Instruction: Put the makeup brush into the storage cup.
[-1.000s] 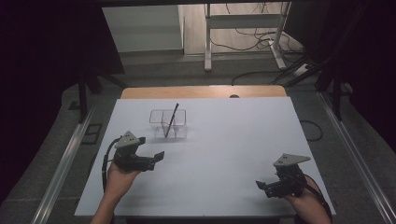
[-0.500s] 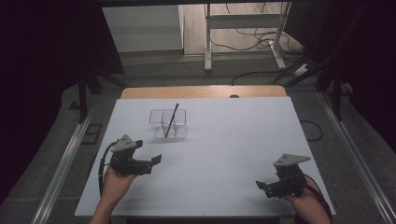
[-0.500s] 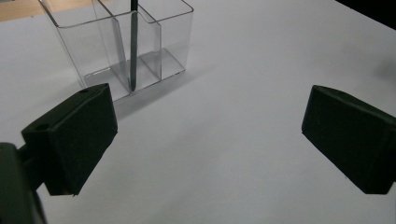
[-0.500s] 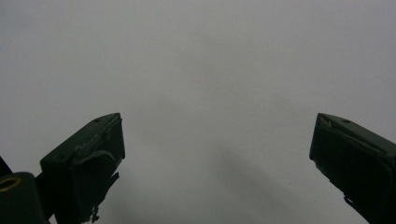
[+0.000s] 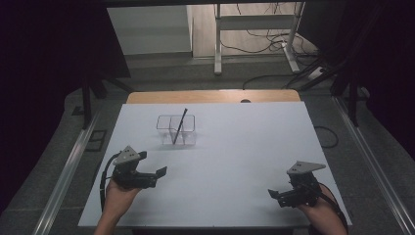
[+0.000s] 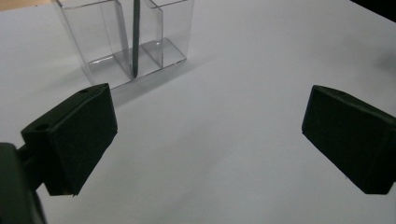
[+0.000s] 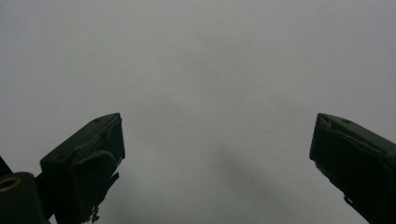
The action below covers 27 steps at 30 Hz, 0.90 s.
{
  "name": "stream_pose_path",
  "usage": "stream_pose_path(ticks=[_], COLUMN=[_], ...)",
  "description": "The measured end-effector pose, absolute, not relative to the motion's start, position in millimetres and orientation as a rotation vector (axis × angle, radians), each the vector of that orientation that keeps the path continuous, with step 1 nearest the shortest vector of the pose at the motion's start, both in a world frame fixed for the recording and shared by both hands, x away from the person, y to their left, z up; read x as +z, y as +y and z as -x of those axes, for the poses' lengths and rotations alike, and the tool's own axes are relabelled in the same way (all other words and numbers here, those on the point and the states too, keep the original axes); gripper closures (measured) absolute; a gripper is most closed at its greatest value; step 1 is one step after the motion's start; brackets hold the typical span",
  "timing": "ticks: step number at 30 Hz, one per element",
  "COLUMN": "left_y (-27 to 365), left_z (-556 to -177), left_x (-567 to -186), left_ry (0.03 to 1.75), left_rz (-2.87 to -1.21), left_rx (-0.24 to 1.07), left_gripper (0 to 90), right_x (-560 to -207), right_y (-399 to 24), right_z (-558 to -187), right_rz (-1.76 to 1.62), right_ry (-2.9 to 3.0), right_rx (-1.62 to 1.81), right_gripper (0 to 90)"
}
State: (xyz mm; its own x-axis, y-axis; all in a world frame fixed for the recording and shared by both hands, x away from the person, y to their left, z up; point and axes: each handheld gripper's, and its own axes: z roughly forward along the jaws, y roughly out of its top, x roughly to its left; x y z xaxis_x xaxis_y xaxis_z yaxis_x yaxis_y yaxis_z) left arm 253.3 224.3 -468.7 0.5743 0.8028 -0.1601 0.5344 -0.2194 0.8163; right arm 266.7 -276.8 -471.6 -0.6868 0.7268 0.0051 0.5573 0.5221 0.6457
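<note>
**Both hand-held grippers wide and empty; pen stands in clear organiser**

Your left hand-held gripper [image 5: 155, 172] sits over the near-left part of the white tabletop [image 5: 244, 147], jaws spread wide with nothing between them. In the left gripper view [image 6: 205, 135] the two black jaws frame bare white surface, and the clear plastic organiser [image 6: 126, 39] lies just ahead, toward the upper left.

Your right hand-held gripper [image 5: 275, 194] sits over the near-right corner, well apart from the left one. Its jaws are also wide and hold nothing; the right gripper view [image 7: 215, 158] looks along them at plain white tabletop.

The organiser [image 5: 176, 129] stands on the far-left half of the tabletop, beyond the left hand-held gripper. A dark pen [image 5: 179, 125] stands in it, leaning with its top tilted toward the right and far side. In the left gripper view the pen [image 6: 136, 37] rests beside the divider between two compartments; which compartment holds it you cannot tell.
</note>
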Motion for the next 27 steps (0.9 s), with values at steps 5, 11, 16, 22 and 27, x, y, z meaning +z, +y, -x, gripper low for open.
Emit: stream_pose_path(ticks=[5, 11, 16, 22, 27], left_y=[231.1, 232.9, 235.4, 239.7, 241.3], left_z=[-249.0, -244.8, -239.3, -234.4, -230.9], left_x=[-469.2, -470.0, -470.2, -470.5, -470.1], left_ry=[1.095, 1.098, 1.103, 1.111, 1.115], left_rz=[-1.882, -1.881, -1.877, -1.871, -1.866], left_rx=[0.375, 0.374, 0.376, 0.379, 0.381], left_gripper=[4.1, 4.2, 4.1, 4.2, 4.1], right_x=[-471.7, -471.8, -471.7, -471.7, -471.7], right_y=[-276.0, -276.3, -276.5, -276.1, -276.2], right_z=[-266.7, -266.9, -266.9, -266.8, -266.8], right_rz=[-1.078, -1.078, -1.079, -1.078, -1.08], right_ry=[2.5, 2.499, 2.497, 2.498, 2.497], right_rx=[0.916, 0.916, 0.918, 0.916, 0.916], right_gripper=[3.4, 3.4, 3.4, 3.4, 3.4])
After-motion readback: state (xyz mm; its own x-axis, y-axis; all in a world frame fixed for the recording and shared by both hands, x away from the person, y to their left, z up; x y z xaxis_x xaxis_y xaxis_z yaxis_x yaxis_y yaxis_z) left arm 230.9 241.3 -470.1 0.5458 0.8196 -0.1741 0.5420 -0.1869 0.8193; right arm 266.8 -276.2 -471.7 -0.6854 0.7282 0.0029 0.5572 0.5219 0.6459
